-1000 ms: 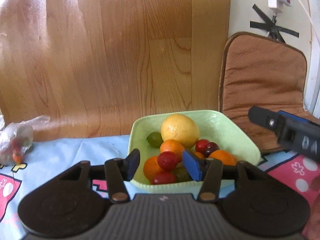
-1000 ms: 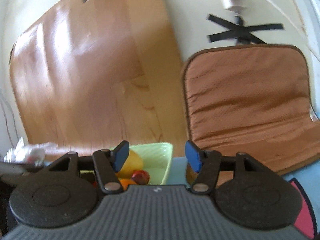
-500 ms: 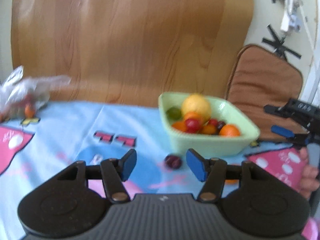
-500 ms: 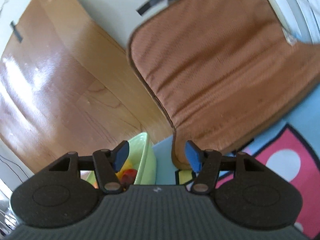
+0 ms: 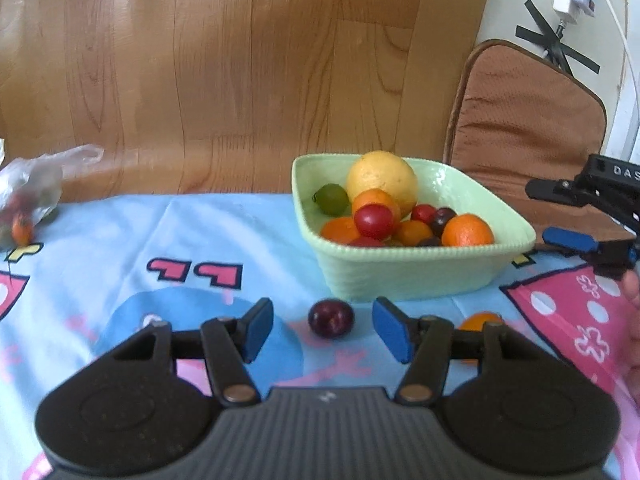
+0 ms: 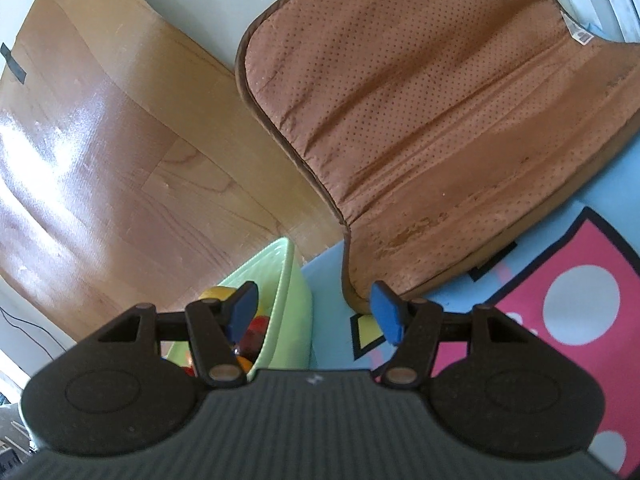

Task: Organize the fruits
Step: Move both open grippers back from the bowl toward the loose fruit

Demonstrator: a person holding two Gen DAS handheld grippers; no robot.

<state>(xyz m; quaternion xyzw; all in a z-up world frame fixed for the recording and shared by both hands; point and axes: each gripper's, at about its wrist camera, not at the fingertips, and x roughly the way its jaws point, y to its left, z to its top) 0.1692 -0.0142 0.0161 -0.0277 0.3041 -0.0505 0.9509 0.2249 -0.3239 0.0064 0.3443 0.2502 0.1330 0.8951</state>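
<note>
- While I hold the left gripper [image 5: 323, 330] low over the tablecloth [image 5: 120, 232], its blue pads [image 5: 258, 330] stand spread apart with nothing between them but air.
- Dark plum [image 5: 331, 317]: loose on the cloth, just in front of the bowl's near wall, lying in the line between my left pads and touching neither.
- Small orange fruit [image 5: 478, 321]: on the cloth to the right of the plum, partly hidden behind my left gripper's right finger.
- Green bowl [image 5: 404, 276]: square, pale green, on the cloth near the wooden panel [image 5: 240, 72].
- Bowl contents: one large yellow citrus [image 5: 382, 178] at the back, a lime [image 5: 331, 199] beside it, several oranges [image 5: 467, 230], a red plum [image 5: 374, 221] on top and darker ones below (exact count unclear).
- Plastic bag [image 5: 30, 192]: far left on the cloth, some fruit inside, blurred.
- Right gripper [image 6: 314, 311]: released, pads parted and holding nothing; it hangs at the bowl's right side, tilted, with the bowl's rim [image 6: 286, 280] behind its left finger.
- Brown cushion [image 6: 420, 120]: propped behind the bowl to the right, filling most of the right wrist view.
</note>
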